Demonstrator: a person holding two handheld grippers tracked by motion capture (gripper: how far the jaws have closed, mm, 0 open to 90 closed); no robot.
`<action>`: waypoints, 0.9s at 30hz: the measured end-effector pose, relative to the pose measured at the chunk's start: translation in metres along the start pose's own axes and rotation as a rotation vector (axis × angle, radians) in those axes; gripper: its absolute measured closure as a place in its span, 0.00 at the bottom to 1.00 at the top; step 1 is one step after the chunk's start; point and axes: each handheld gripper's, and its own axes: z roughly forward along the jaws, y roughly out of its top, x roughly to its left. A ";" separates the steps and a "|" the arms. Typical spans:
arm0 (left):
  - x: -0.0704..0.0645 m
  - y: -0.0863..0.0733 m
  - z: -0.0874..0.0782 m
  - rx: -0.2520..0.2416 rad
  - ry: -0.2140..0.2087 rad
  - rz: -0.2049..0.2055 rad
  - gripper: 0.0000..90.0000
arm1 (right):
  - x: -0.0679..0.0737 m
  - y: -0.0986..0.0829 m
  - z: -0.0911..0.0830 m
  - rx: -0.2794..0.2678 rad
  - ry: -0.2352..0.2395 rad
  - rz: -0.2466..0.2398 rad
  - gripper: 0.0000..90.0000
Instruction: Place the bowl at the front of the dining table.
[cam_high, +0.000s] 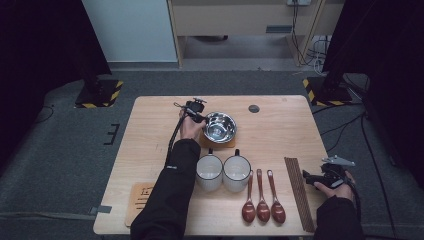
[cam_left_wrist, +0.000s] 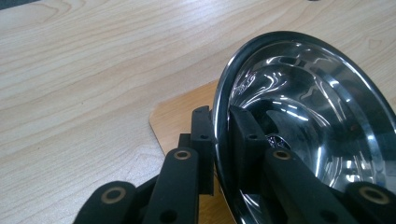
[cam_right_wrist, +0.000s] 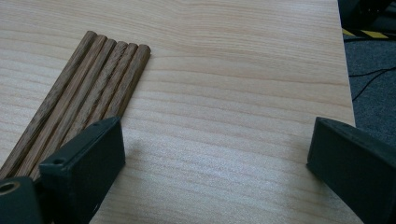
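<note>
Bowl: the steel bowl is sitting on a small wooden coaster near the table's middle, toward the far side; in the left gripper view it is tilting, its rim raised over the coaster.
Left gripper: your left gripper is clamping the bowl's near-left rim, one jaw outside the wall and one inside, pinched tight on the metal.
Right gripper: your right gripper is hovering at the table's right edge with jaws spread wide and nothing between them, just beside the chopsticks.
Done so far: you are holding the bowl securely; whether it is arriving on the coaster or leaving it cannot be told.
Left to do: by my reading, you are still carrying or settling the bowl; the mugs, spoons and chopsticks are lying in a tidy row, untouched by either gripper.
Second coaster: a wooden board is lying at the near-left corner, partly under your sleeve.
Open room: bare tabletop is lying to the right of the bowl and along the far edge; the left strip beside your forearm is also free.
Edges: your right gripper is working close to the right edge, so you are having little margin there; the mugs are standing just near of the coaster, crowding any pull toward you.
</note>
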 end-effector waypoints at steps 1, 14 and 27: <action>0.001 -0.001 0.000 0.001 -0.001 0.000 0.89 | 0.000 0.000 0.000 0.001 0.000 0.003 0.05; 0.008 -0.014 0.007 0.023 0.011 -0.011 0.85 | 0.000 0.000 0.000 0.000 -0.001 0.001 0.05; 0.005 -0.012 0.004 -0.003 0.019 0.010 0.55 | 0.000 0.000 0.000 0.000 0.000 0.000 0.05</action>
